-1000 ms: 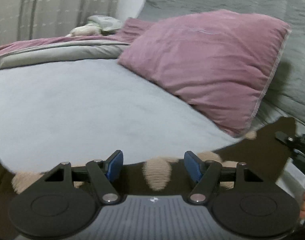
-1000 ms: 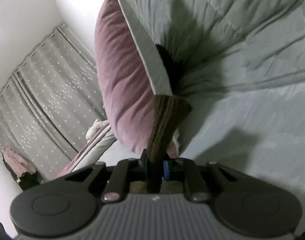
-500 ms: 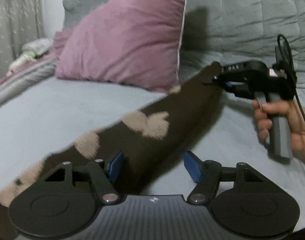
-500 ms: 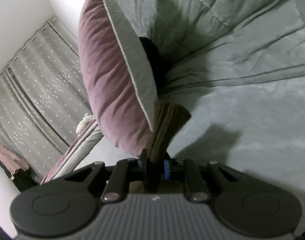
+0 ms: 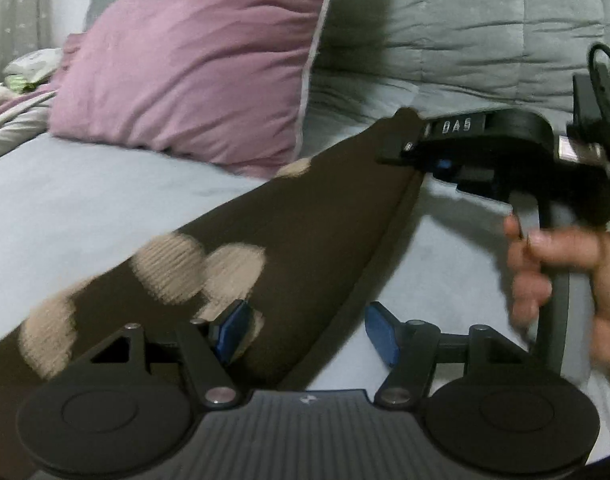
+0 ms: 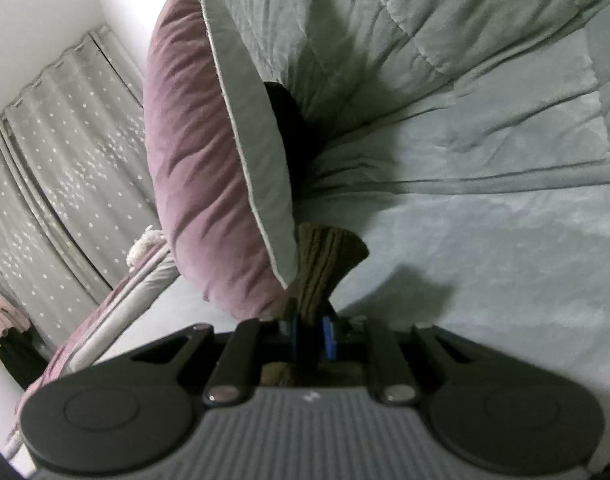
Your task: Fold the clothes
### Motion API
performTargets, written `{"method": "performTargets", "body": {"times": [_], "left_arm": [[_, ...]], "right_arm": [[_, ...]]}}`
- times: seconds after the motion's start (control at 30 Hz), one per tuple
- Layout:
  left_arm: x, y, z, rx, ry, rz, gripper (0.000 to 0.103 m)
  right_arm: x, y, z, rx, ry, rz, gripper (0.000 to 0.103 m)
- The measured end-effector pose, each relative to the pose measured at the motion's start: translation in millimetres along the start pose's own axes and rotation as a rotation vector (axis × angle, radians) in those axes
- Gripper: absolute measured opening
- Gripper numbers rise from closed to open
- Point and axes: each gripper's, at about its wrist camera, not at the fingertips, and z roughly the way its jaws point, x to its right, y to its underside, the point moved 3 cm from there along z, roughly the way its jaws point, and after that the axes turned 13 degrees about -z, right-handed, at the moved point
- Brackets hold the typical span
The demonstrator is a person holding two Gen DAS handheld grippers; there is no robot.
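A dark brown knitted garment (image 5: pixel 305 232) with beige spots is stretched in the air above the bed, running from lower left up to the right. My right gripper (image 5: pixel 415 148) is shut on its upper end, held by a person's hand (image 5: pixel 565 280). In the right wrist view the bunched brown fabric (image 6: pixel 325 264) sticks out past the right gripper (image 6: pixel 311 332). My left gripper (image 5: pixel 307 332) is open at the garment's lower part. The fabric passes between its blue pads (image 5: pixel 233 332) without being pressed.
A mauve pillow (image 5: pixel 201 64) leans against a bunched grey duvet (image 5: pixel 465 32) at the head of the bed. A pale blue sheet (image 5: pixel 65 200) lies under the garment. Dotted grey curtains (image 6: pixel 65 152) hang at the left, with more bedding below them.
My left gripper has swung to the right and rolled, bringing the stretched garment between its jaws and the right gripper into its view. The right gripper has kept its grip and barely moved.
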Motion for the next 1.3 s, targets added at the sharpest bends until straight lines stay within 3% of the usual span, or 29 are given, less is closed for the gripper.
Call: {"method": "performTargets", "body": {"times": [0.13,0.2,0.3,0.37,0.43,0.53,0.63,0.73,0.8,0.93,1.03,1.07,1.13,1.17,1.23,1.3], "left_arm": [[22.1,-19.1,26.9,-0.011,0.057,0.014,0.063],[30.2,-25.8,38.5,-0.002,0.084,0.008,0.063],[26.7,-33.1,37.6,0.025,0.158,-0.082,0.063],[22.8,-35.7,31.1,0.048,0.216,-0.152,0.063],[16.7,-33.7,12.4,0.102,0.22,-0.192,0.063],[0.1,-29.2,-16.3,0.172,0.127,-0.186,0.063],[-17.9,-24.4,-39.1,0.209,-0.004,-0.139,0.063],[-38.4,-16.6,-46.4,0.188,-0.151,-0.085,0.063],[-53.7,-8.7,-45.7,0.159,-0.211,-0.086,0.063],[-81.2,14.2,-32.0,0.086,-0.214,-0.153,0.063],[-91.2,23.3,-31.2,0.123,-0.172,-0.191,0.065],[-93.8,23.3,-31.5,0.126,-0.161,-0.207,0.065],[-92.5,22.7,-33.8,0.129,-0.157,-0.211,0.064],[-91.6,22.4,-35.0,0.131,-0.156,-0.212,0.064],[-89.4,21.7,-42.3,0.133,-0.158,-0.211,0.064],[-88.4,19.3,-51.5,0.156,-0.154,-0.223,0.064]], "right_arm": [[9.7,-1.3,-1.1,-0.016,0.016,0.016,0.014],[13.5,-4.0,-4.7,-0.01,0.051,-0.006,0.021],[20.2,-9.6,-13.9,0.022,0.101,-0.04,0.033],[26.1,-12.3,-16.9,0.032,0.104,-0.034,0.035],[29.8,-14.2,-19.4,0.043,0.1,-0.031,0.035],[24.2,-16.8,-22.1,0.06,0.075,-0.061,0.035],[2.0,-15.8,-19.4,0.057,0.031,-0.17,0.034],[-24.6,-10.9,-11.0,0.028,-0.01,-0.31,0.034],[-42.3,-7.6,-5.5,0.009,-0.037,-0.404,0.03],[-60.7,1.9,18.5,-0.082,-0.007,-0.528,0.027],[-50.0,7.3,36.4,-0.178,0.079,-0.488,0.022],[-41.2,5.7,39.9,-0.194,0.103,-0.439,0.016],[-25.4,1.9,40.5,-0.194,0.122,-0.347,0.004],[-17.9,0.5,40.0,-0.193,0.127,-0.303,0.002],[-17.8,-0.1,37.2,-0.183,0.113,-0.296,0.003],[-21.4,0.1,34.0,-0.17,0.099,-0.313,0.012]]}}
